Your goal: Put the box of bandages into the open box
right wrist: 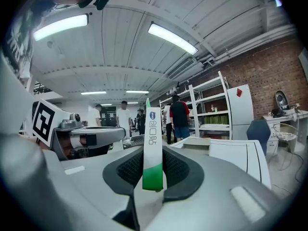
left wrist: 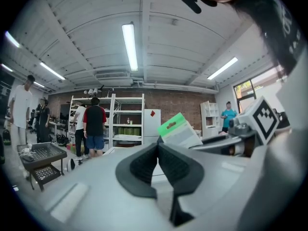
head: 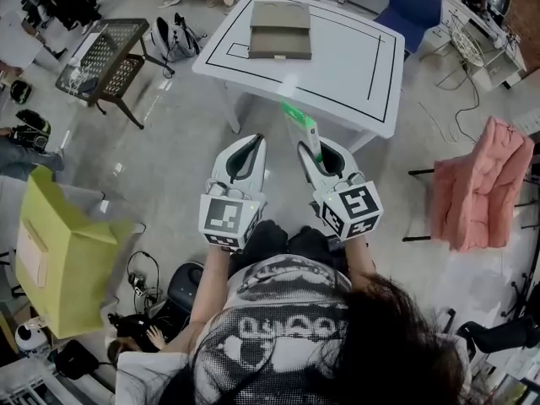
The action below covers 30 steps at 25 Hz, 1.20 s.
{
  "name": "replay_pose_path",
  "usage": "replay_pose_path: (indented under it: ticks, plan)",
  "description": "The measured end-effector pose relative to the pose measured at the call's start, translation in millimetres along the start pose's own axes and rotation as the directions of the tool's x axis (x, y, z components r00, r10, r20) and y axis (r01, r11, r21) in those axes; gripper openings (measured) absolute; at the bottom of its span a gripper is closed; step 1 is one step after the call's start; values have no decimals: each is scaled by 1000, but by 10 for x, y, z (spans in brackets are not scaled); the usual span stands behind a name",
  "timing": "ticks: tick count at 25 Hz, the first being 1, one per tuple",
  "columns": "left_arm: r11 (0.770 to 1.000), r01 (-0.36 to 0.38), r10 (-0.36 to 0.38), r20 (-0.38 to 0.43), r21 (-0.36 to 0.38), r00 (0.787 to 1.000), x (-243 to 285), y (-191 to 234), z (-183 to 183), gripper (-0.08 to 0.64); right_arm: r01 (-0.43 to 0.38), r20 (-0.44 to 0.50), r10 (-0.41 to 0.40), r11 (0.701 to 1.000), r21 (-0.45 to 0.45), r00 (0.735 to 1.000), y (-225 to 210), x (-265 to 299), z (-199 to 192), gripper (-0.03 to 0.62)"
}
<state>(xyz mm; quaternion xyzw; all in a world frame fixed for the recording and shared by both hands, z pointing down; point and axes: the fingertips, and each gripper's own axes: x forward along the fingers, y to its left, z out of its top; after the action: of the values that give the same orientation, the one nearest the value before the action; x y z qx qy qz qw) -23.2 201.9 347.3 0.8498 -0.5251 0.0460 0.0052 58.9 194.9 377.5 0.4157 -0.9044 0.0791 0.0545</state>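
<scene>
My right gripper (head: 310,148) is shut on the box of bandages (head: 303,128), a thin white and green box that sticks up and forward from the jaws. In the right gripper view the box of bandages (right wrist: 153,148) stands edge-on between the two dark pads. My left gripper (head: 252,146) is held level beside it, shut, with nothing between its pads (left wrist: 158,165). The open box (head: 279,29), grey-brown with its lid lying back, sits on the far left part of the white table (head: 354,66). Both grippers hover short of the table's near edge.
A black mesh cart (head: 103,57) stands to the left, with a yellow-green box (head: 59,260) on the floor nearer me. A pink cloth hangs over a chair (head: 477,184) at the right, and a blue chair (head: 411,7) is behind the table. Several people stand by shelves (left wrist: 91,124).
</scene>
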Motion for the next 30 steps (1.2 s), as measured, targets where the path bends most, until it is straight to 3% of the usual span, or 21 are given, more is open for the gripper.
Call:
replay_pose_path:
  ticks: [15,23,30]
  plan:
    - [999,34,-34,-5,-14,999,-117,433,-185,0,43,-35,-43,999,-2,998,223,324,-134,87]
    - [999,20,-20,-17,-35,1000,153,637,-226,0,26,-56,-27,1000,-1,998,27,661,-119,87]
    - [1000,-7,5,-42,-30,999,732,918,-287,0,3,-67,-2,1000,15,998,-470,1220,-114,87]
